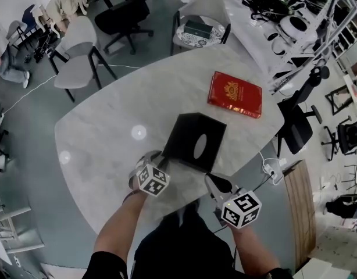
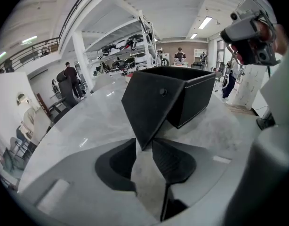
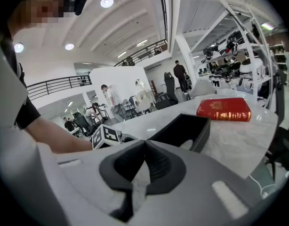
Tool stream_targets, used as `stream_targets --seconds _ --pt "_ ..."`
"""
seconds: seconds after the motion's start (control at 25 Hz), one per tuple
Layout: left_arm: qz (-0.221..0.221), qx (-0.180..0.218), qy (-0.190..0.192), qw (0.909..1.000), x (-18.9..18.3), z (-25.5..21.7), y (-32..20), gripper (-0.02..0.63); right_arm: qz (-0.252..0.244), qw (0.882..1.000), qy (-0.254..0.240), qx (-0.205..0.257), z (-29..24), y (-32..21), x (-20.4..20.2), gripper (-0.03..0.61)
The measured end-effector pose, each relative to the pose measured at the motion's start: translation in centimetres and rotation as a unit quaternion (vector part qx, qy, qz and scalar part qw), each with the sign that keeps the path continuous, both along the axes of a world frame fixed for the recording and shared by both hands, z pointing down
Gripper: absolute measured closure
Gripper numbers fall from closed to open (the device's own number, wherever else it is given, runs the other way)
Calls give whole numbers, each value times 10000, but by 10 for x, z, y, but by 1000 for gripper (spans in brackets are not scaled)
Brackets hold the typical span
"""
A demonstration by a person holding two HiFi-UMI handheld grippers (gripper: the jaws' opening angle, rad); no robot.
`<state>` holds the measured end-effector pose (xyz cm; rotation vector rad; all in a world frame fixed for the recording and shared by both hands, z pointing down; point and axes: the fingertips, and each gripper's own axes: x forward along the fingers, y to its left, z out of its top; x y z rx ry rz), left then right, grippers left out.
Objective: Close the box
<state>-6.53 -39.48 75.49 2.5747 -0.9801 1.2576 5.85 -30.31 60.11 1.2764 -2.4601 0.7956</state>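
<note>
An open black box (image 1: pixel 193 141) stands on the marble table (image 1: pixel 109 138), its dark inside facing up. In the left gripper view one black flap (image 2: pixel 149 107) hangs out from the box (image 2: pixel 194 91) toward me. My left gripper (image 2: pixel 143 144) is open, and the flap's lower corner sits right at its fingertips without being pinched. In the head view the left gripper (image 1: pixel 158 157) is at the box's near left corner. My right gripper (image 1: pixel 213 181) is just off the near right side, fingertips together and nothing between them. In the right gripper view the box (image 3: pixel 182 128) lies just beyond the right gripper (image 3: pixel 144 142).
A red book (image 1: pixel 235 94) lies flat beyond the box on the right. Chairs (image 1: pixel 79 57) stand around the table's far side, and a black office chair (image 1: pixel 297 127) is at the right edge. A white cable and plug (image 1: pixel 271 168) hang off the table's near right rim.
</note>
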Motion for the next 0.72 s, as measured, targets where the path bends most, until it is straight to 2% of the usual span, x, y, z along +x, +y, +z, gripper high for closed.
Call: stream_targets --seconds 0.2,0.44,0.72 --pt "-127 80 -24 9999 0 3 -6 499 7 9999 138 43 0 -8 3 577" --pt "-480 140 212 9985 -10 -7 -13 494 -29 9993 369 41 1 -29 0 577" --pt "-781 129 511 9955 -25 -26 -20 477 -303 9985 466 16 4 -42 -20 575"
